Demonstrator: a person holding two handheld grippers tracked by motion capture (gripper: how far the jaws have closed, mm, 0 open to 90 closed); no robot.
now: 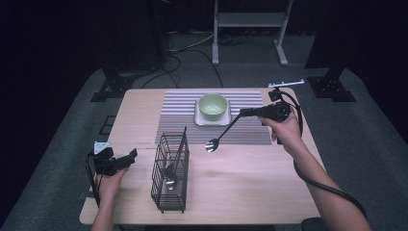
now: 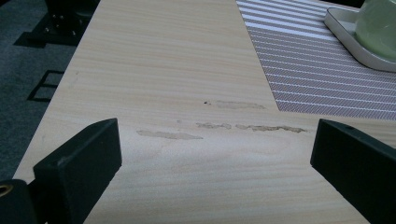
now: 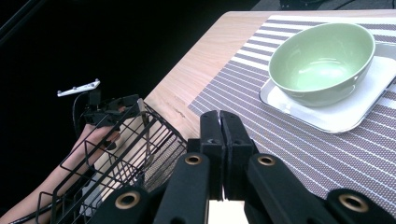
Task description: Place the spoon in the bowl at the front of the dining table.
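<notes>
Wire caddy (image 1: 169, 173) on worktop (image 1: 250, 183): holds cutlery. Green bowl (image 1: 212, 106) on white tray (image 1: 204, 120): empty. Right claw (image 1: 243, 113): clamped on spoon (image 1: 212, 144). Left claw (image 1: 129, 156): wide open, empty.

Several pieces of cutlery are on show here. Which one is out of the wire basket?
The spoon held by its long dark handle in the right gripper, hanging over the table near the striped placemat. The other utensils stand inside the black wire basket.

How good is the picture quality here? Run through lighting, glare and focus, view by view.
High view: table evenly lit, surroundings nearly black, spoon bowl glinting. Left gripper view: tabletop sharp, near fingers soft, green bowl blurred at the corner. Right gripper view: bowl crisp with a soft sheen, fingers close and slightly blurred, left side dark.
</notes>
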